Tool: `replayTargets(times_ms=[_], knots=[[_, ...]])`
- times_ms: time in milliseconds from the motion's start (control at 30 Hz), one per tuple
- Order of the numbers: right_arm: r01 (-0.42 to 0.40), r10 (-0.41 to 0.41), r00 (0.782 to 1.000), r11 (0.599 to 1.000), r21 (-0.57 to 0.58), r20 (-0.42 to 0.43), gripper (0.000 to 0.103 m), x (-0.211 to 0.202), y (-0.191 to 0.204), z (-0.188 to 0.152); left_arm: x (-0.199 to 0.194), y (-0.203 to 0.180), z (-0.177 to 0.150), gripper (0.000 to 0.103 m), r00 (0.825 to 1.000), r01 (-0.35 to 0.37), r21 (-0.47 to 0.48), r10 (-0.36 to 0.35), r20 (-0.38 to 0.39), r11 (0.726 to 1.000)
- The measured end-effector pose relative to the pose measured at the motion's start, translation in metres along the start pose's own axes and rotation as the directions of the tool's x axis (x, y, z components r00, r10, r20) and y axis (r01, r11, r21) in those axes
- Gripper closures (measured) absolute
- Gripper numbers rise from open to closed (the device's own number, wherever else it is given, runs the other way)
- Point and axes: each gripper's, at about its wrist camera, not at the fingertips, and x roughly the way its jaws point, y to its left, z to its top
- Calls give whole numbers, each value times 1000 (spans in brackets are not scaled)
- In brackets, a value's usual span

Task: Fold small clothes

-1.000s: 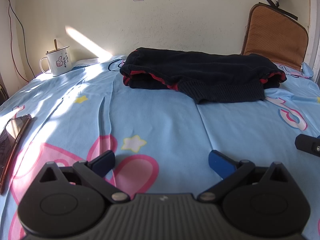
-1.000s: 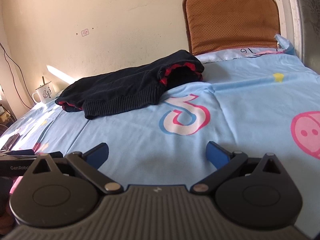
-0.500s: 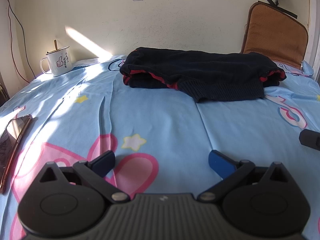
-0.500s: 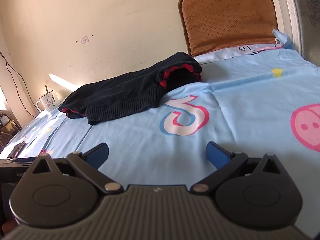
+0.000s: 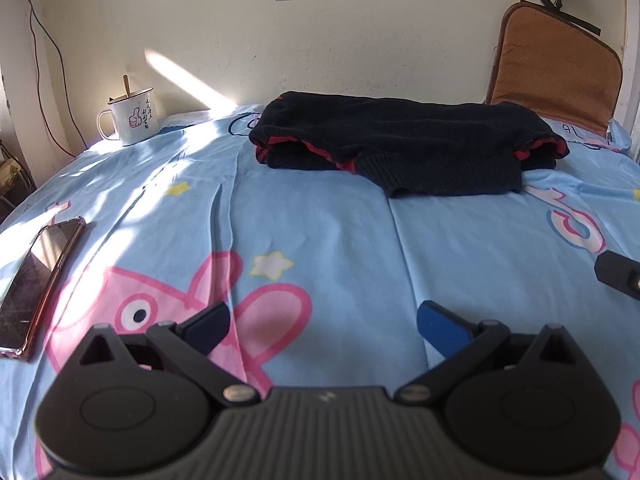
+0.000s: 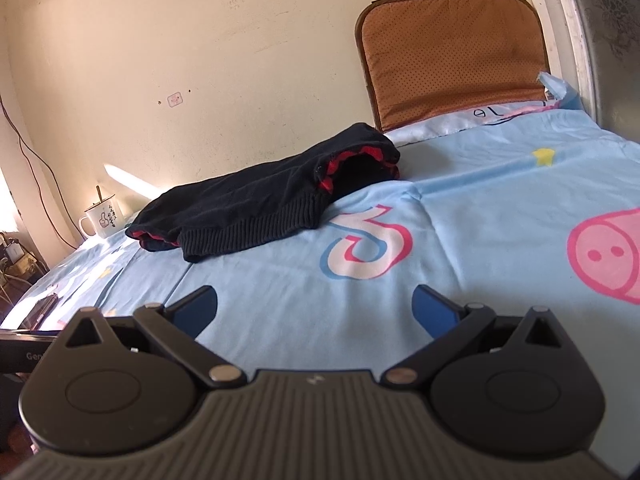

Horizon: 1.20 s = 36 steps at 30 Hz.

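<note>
1. Sweater (image 5: pixel 404 148): it is small, dark and knitted, with red trim, and it lies on the bed (image 5: pixel 320 232), far ahead of both hand-held grippers and close to the wall.
2. It already looks bunched or partly folded. The ribbed hem sticks out toward the hand-held grippers, and red edges show at both ends. I cannot tell how many folds it has.
3. The left hand-held gripper (image 5: pixel 323 326) is wide, with nothing between its blue fingers. It sits low over the pink pig picture on the sheet, well apart from the sweater.
4. The right hand-held gripper (image 6: pixel 314 306) is wide too, and it holds nothing. The sweater (image 6: pixel 264 200) is ahead of it and off to its left.
5. I think the step now is getting ready. Neither hand-held gripper touches the cloth.
6. The next move likely needs both to go forward to the sweater. The left one could take the end ahead of it, and the right one the end near the brown cushion (image 6: pixel 452 60).
7. Each one should pinch the knit edge only, not the bed sheet under it.
8. A mug (image 5: pixel 130 116) stands far ahead to the left, and a phone (image 5: pixel 38 284) lies just left of the left hand-held gripper. Both are best left alone.
</note>
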Motion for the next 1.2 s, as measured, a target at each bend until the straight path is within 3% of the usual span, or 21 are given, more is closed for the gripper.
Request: replayTargets(times_ms=[1200], knots=[[-52, 52, 999, 997, 57, 2, 0, -22, 5, 0, -20, 10, -7, 1, 995, -86, 40, 84, 52, 995]])
